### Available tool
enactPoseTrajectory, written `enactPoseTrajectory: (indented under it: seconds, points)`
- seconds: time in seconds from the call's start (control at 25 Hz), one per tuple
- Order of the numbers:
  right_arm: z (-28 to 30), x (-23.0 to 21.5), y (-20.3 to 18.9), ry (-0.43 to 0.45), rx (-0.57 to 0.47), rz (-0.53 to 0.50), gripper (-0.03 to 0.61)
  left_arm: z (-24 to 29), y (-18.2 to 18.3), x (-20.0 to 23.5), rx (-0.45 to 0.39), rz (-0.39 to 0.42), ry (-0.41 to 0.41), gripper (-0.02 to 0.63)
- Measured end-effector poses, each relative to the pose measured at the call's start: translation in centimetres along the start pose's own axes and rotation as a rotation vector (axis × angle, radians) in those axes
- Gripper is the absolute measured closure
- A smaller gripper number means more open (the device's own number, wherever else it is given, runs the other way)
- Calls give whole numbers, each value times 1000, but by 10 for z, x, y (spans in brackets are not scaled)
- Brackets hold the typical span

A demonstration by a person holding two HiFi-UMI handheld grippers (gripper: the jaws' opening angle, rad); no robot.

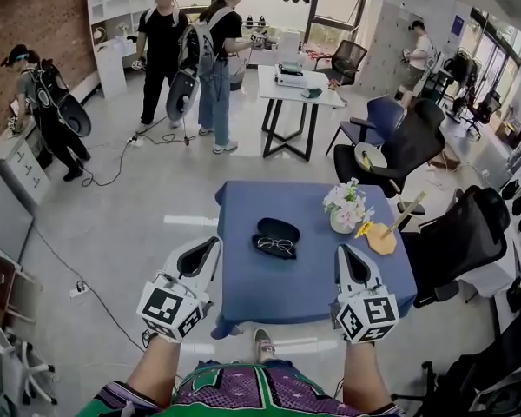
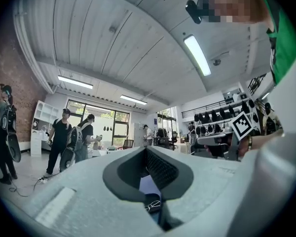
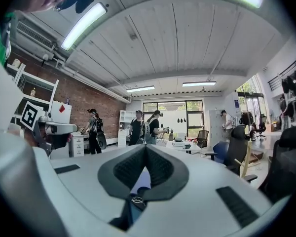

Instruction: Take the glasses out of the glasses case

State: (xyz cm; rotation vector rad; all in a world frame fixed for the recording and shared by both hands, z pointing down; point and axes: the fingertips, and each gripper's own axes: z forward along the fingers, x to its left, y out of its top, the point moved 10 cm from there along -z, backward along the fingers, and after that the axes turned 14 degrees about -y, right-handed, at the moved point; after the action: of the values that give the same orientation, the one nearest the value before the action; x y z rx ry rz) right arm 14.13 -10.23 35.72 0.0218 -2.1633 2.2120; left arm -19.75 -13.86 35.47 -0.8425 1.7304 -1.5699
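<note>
An open black glasses case (image 1: 278,228) lies in the middle of the blue table (image 1: 313,276). A pair of dark-rimmed glasses (image 1: 275,245) rests in the half of the case nearer me. My left gripper (image 1: 213,243) hovers over the table's front left edge, a short way left of the case, shut and empty. My right gripper (image 1: 341,252) hovers to the right of the case, also shut and empty. Through the gap below the jaws, the left gripper view shows the glasses (image 2: 153,205). The right gripper view shows them as a small shape (image 3: 137,200).
A white vase of flowers (image 1: 346,208) and a yellow-orange object (image 1: 380,238) stand at the table's right side. Black office chairs (image 1: 464,237) crowd the right. Several people (image 1: 161,50) and a white table (image 1: 291,89) are farther back, with cables (image 1: 113,159) on the floor.
</note>
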Motion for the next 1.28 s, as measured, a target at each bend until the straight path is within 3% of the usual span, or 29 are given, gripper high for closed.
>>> enactPoseTrajectory:
  seconds: [0.24, 0.4, 0.52, 0.68, 1.28]
  points:
    - [48, -18, 4, 47, -19, 23, 575, 31, 8, 16, -9, 13, 38, 597]
    - [68, -26, -1, 77, -16, 33, 572, 47, 7, 25, -37, -22, 56, 598]
    - [79, -32, -8, 102, 0, 44, 541, 59, 4, 25, -32, -15, 62, 597]
    - [87, -34, -15, 138, 25, 48, 495, 69, 0, 20, -20, -16, 50, 598]
    - [111, -30, -50, 200, 121, -41, 495, 99, -11, 8, 30, 57, 6, 597]
